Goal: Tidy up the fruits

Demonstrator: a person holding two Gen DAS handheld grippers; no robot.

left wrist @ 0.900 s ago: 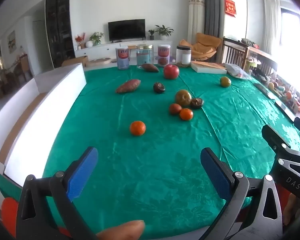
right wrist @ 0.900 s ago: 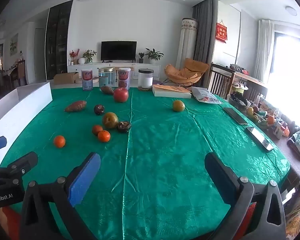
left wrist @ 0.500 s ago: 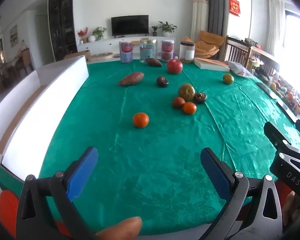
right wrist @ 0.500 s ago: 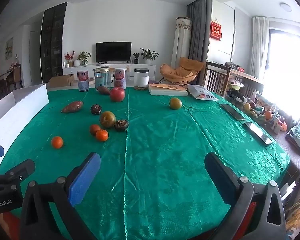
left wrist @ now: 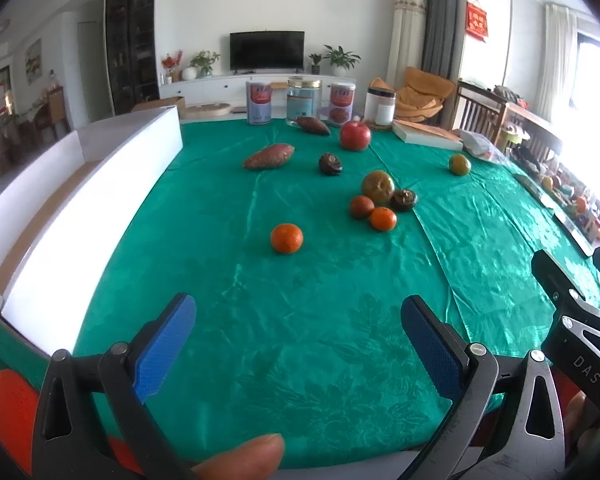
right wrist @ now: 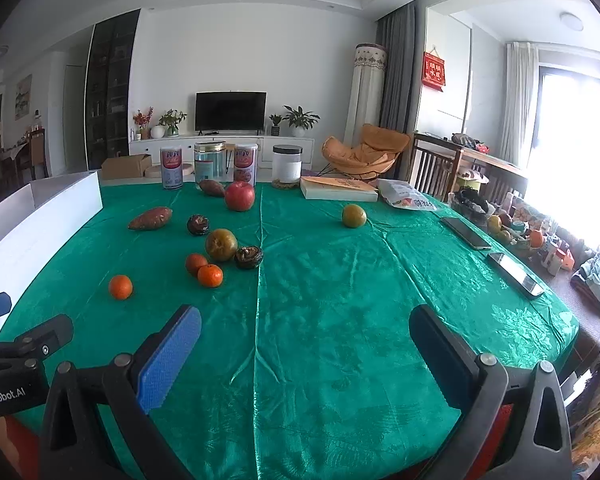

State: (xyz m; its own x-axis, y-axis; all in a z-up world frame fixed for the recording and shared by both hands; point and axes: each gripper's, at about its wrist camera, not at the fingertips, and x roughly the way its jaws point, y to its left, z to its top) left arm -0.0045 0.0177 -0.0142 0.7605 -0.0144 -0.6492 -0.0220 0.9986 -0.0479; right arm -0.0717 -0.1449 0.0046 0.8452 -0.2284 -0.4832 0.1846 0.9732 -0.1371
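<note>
Fruit lies scattered on a green tablecloth [left wrist: 300, 320]. Nearest is a lone mandarin [left wrist: 286, 238] [right wrist: 120, 287]. Behind it sit two small oranges [left wrist: 383, 218] [right wrist: 210, 275], a greenish-brown round fruit [left wrist: 378, 186] [right wrist: 221, 244], two dark mushroom-like pieces [left wrist: 404, 200] [left wrist: 330, 163], a red apple [left wrist: 355, 135] [right wrist: 239, 196], two sweet potatoes [left wrist: 269, 156] [left wrist: 313, 125] and a green citrus [left wrist: 459, 164] [right wrist: 354, 216]. My left gripper [left wrist: 298, 326] hangs open above the near cloth. My right gripper [right wrist: 305, 338] is open too, empty.
A long white box [left wrist: 80, 200] runs along the table's left edge. Cans and jars [left wrist: 304, 101] stand at the far edge, with a book [left wrist: 426, 134] and a bag [right wrist: 406, 195] beside them. Phones [right wrist: 514, 274] lie at the right edge.
Both views have tilted up a little and the fruit sits lower in the pictures. Both grippers stay open and empty.
</note>
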